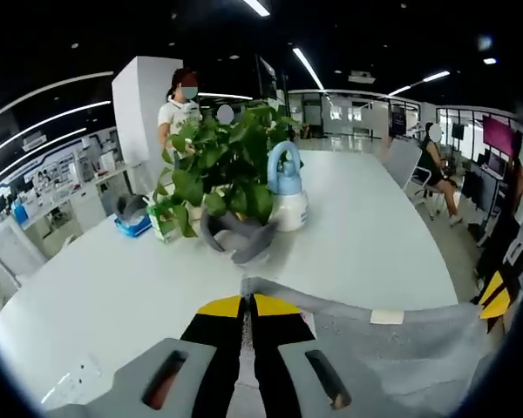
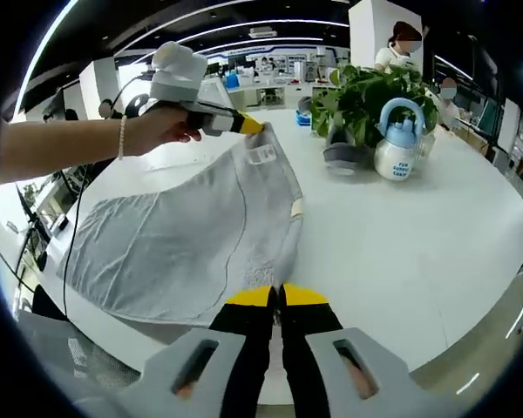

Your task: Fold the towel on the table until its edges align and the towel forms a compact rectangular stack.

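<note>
Left gripper view: my left tongs point(image 1: 247, 305) are closed on a far corner of the grey towel point(image 1: 401, 348), lifted off the desk point(image 1: 105, 287). Right gripper view: my right tongs point(image 2: 277, 296) pinch the near corner. First fold under way; next, carry this edge across to meet the opposite one.

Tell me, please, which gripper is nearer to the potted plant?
Left. The left gripper holds the towel's far corner, beside the potted plant; the right gripper grips the near edge, farther from it.
</note>
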`<state>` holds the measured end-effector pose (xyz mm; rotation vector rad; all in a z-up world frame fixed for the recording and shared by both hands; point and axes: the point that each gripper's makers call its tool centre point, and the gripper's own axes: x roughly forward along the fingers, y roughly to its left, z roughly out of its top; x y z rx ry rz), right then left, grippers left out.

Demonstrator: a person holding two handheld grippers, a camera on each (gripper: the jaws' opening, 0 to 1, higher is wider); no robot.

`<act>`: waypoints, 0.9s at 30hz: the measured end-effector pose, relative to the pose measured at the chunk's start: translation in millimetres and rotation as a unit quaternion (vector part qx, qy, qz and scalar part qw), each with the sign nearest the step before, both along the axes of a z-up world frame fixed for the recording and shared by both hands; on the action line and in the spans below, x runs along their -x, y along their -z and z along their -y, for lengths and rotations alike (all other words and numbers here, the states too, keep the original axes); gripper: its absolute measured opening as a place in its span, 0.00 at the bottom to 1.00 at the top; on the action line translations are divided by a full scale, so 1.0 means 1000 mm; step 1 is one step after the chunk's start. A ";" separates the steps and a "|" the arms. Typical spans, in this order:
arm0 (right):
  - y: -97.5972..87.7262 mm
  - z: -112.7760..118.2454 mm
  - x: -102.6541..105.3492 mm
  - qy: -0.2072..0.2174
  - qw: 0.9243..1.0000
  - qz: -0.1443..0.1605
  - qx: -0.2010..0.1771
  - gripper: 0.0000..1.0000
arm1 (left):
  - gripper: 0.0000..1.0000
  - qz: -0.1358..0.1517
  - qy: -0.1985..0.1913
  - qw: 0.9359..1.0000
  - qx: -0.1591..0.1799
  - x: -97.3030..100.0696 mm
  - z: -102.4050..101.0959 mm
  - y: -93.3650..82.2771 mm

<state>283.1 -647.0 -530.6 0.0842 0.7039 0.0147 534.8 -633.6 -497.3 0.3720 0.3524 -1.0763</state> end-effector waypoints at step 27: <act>-0.061 0.026 0.021 0.022 0.998 0.059 0.016 0.00 | 0.03 0.039 -0.001 0.999 0.032 0.023 0.014 -0.060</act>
